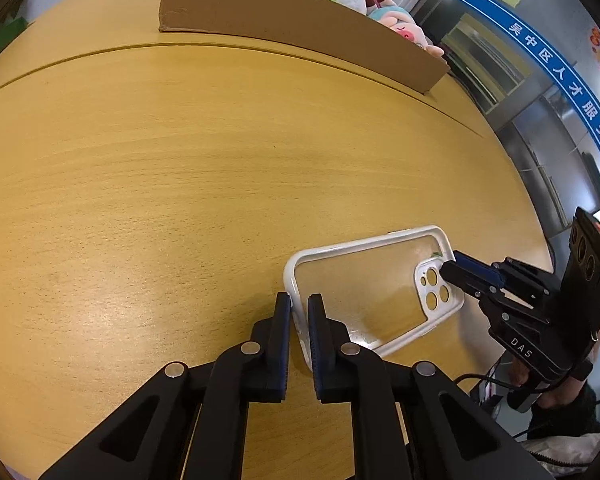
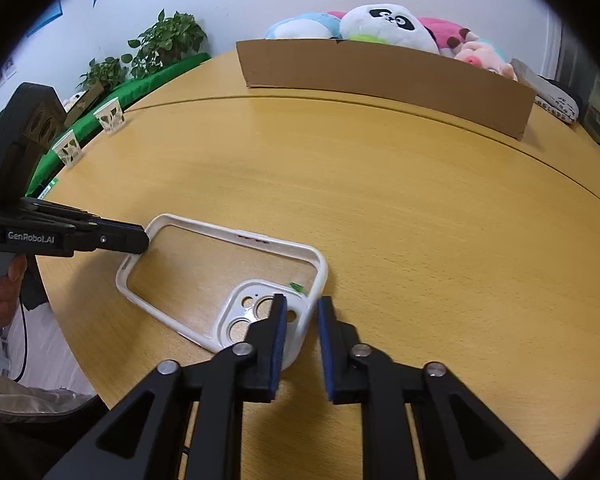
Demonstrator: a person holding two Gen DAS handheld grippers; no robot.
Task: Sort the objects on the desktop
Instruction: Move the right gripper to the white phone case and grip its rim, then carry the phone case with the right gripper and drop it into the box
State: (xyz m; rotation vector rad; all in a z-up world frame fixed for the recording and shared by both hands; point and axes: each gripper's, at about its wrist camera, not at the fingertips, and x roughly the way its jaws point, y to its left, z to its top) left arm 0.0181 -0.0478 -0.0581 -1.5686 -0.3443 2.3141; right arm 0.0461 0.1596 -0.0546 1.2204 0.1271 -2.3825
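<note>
So both tongs are on the same thing right now. The left tongs [image 1: 299,303] are pinched shut on the plain short edge of the clear phone case [image 1: 364,292], rim squeezed between the blue pads. The right tongs [image 2: 302,307] sit at the camera-cutout end: one finger is inside the case, the other outside, and the white corner rim is caught between them, so I'd call that clamped too, though the pads look a touch looser there. The case itself lies near the front edge of the bench [image 1: 160,184], more or less flat, maybe slightly lifted at the pinched ends; hard to tell.

What could go wrong: the rim is thin and bendy, so if the two hands pull apart or twist unevenly, the case could flex and pop out of one grip. That looser corner hold is my bet for slipping first. Being close to the bench edge, a dropped case could slide off.

Farther back there's a long cardboard box [image 2: 380,70] with plush toys [image 2: 384,26] piled behind it, well away from the case.
</note>
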